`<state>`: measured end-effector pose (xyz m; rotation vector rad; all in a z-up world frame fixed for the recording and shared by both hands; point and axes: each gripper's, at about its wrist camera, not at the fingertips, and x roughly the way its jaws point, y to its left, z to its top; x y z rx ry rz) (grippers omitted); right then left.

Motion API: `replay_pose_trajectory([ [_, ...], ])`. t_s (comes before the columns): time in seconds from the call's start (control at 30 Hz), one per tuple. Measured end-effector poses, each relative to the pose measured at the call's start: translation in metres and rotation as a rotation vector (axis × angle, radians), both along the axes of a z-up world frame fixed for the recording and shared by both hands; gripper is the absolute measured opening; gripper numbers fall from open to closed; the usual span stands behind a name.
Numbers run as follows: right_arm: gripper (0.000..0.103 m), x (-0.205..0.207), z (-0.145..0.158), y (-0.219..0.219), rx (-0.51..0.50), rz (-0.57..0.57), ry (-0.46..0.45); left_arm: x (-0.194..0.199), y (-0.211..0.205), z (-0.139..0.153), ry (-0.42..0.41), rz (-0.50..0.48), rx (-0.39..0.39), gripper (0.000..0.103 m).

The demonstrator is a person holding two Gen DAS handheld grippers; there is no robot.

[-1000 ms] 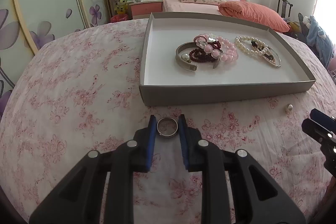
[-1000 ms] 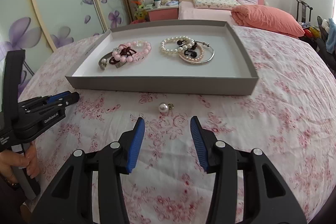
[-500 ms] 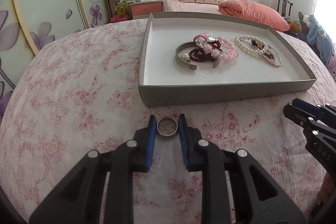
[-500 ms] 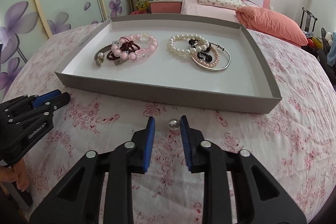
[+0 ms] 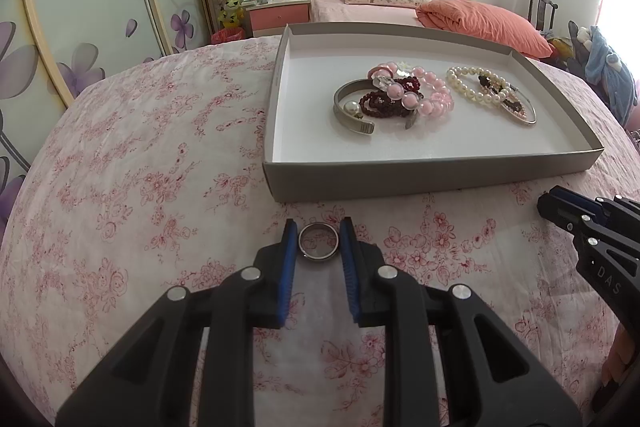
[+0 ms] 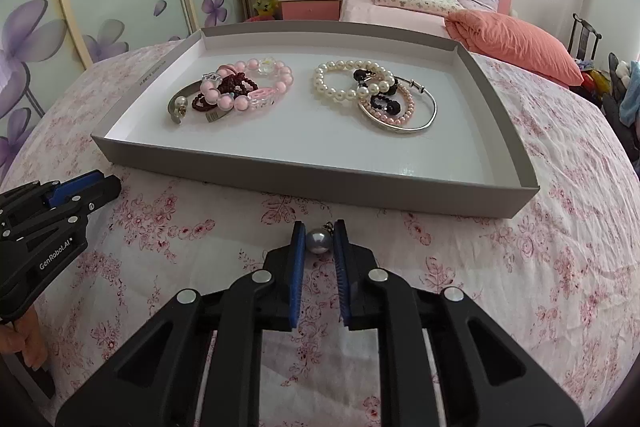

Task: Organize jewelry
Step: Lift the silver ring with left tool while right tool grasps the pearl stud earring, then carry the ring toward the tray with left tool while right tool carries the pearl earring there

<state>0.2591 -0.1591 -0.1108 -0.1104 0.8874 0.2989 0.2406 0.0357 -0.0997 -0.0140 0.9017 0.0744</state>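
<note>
My left gripper is shut on a silver ring, held just above the floral bedspread in front of the grey tray. My right gripper is shut on a grey pearl earring just in front of the tray's near wall. The tray holds a pink bead bracelet, a dark red bead bracelet, a silver cuff, a white pearl bracelet and a thin silver bangle. Each gripper shows in the other's view, the right one and the left one.
The tray lies on a round surface covered by a pink floral cloth. Behind stand a bed with an orange pillow, a pink nightstand and wardrobe doors with purple flowers.
My right gripper moved forward to the pearl earring and closed its fingers on it. My left gripper kept its hold on the ring and barely moved.
</note>
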Motion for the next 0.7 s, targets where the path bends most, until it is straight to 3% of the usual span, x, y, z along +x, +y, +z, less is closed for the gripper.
replay_pose_trajectory([
  [0.7, 0.015, -0.019, 0.001, -0.029, -0.001, -0.031, -0.001, 0.001, 0.000, 0.000, 0.001, 0.000, 0.006, 0.022],
])
